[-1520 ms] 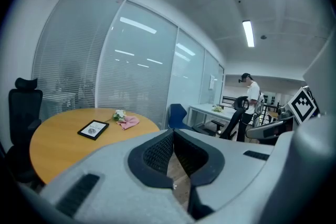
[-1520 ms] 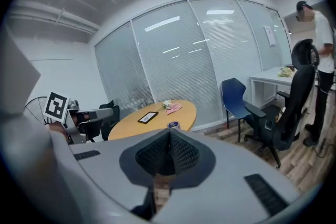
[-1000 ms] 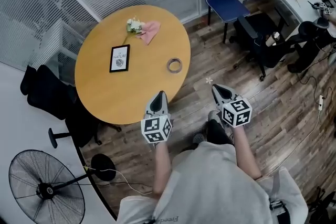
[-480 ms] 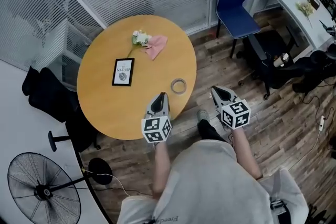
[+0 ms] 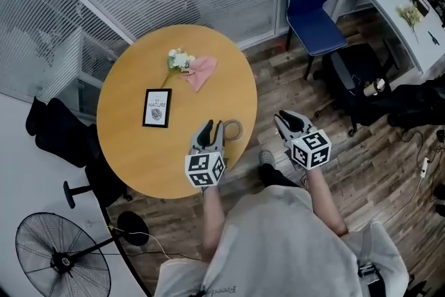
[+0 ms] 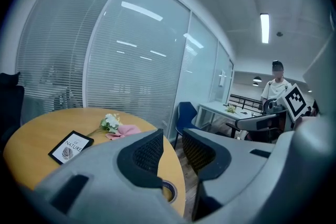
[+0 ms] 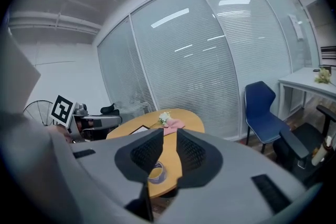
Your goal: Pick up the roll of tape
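Two grippers stand with their jaws parted, and both pairs have just been opening. The left gripper (image 5: 211,127) hovers over the near edge of the round wooden table (image 5: 132,149). Its own view shows a clear gap between the dark ribbed pads (image 6: 148,152), with nothing in it. The right gripper (image 5: 288,119) is held beyond the table's rim, above the plank floor (image 5: 361,149). Its jaws stand slightly less wide and are likewise empty.

The roll of tape (image 5: 232,129) lies flat on the tabletop close to the rim nearest the person, just beside the left gripper's tips, on the side towards the right gripper. Its hole faces straight up, so its axis stands upright; being a low round ring, it has no long side to point anywhere. In the left gripper view it shows low down, partly behind the left-hand jaw. In the right gripper view it appears through the gap, further off on the table.

Further out on the table lie a black-framed card (image 5: 157,108), a small bunch of white flowers (image 5: 179,60) and a pink cloth (image 5: 201,71) touching the flowers. A blue chair (image 5: 313,10) stands past the table, and a floor fan (image 5: 62,261) stands on the person's left.
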### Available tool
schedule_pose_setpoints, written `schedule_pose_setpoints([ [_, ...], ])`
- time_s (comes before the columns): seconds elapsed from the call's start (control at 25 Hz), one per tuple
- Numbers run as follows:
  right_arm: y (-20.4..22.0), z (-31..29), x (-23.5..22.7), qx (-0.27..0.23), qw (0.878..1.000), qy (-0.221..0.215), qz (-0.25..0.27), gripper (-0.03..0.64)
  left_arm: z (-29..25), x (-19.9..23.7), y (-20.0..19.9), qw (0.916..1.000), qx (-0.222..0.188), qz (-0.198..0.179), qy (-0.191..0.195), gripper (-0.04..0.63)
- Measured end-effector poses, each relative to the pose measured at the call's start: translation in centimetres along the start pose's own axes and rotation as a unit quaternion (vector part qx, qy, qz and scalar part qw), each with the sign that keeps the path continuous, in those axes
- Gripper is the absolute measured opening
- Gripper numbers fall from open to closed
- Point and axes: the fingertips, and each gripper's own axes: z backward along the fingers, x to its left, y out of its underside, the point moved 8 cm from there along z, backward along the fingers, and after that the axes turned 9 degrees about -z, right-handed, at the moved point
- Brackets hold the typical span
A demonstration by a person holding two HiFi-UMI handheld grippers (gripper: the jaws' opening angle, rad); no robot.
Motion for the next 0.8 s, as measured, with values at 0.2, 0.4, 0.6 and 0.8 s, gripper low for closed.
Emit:
schedule_pose_setpoints([
  [0.2,-0.3,-2.1,-1.4,0.018,0.999,-0.021,-0.016,0.103,-2.6,1.1,-0.1,0.9999,0.007,0.009,-0.003,0.115],
  [0.4,-0.4,-2.9,-2.9,0.021,0.999,-0.029,-0.023,0.104,-5.3,1.7,1.4,0.9994,0.035,0.007,-0.002,0.115],
  [0.6,0.1,-3.7,-4.0,0.036,0.999,-0.028,-0.02,0.104,-7.8,2.1,4.6,0.9964,0.085,0.0,0.007,0.115],
  [0.8,0.2,-4.4,-4.8,0.051,0.998,-0.024,-0.015,0.104,-10.5,2.8,8.4,0.9884,0.148,-0.018,0.028,0.115],
])
